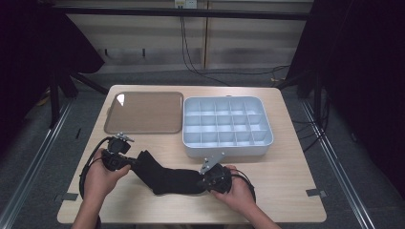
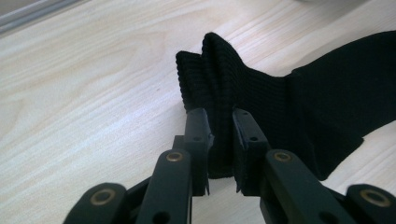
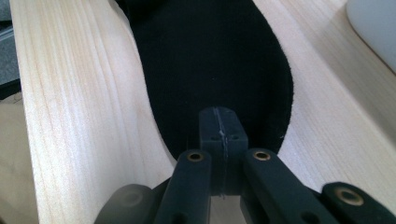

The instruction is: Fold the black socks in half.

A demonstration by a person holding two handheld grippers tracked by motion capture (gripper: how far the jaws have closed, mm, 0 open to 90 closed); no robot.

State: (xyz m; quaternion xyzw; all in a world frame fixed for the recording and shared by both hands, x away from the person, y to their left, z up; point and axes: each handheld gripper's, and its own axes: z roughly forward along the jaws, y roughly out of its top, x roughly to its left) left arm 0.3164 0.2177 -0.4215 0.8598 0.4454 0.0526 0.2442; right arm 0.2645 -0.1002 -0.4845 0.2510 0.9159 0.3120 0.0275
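Nearest us, our right gripper (image 3: 219, 126) has its jaws pressed together on the toe end of the black sock (image 1: 167, 177). Our left gripper (image 2: 219, 123) pinches the ribbed cuff. Sock spans the table's (image 1: 286, 181) near edge.

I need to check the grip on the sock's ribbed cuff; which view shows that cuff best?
The left gripper view: the black sock's ribbed cuff sits close up, bunched between the left gripper's fingers. The high view shows the whole sock small and dark, cuff detail lost. The right gripper view shows the sock's smooth other end, pinched by the right gripper.
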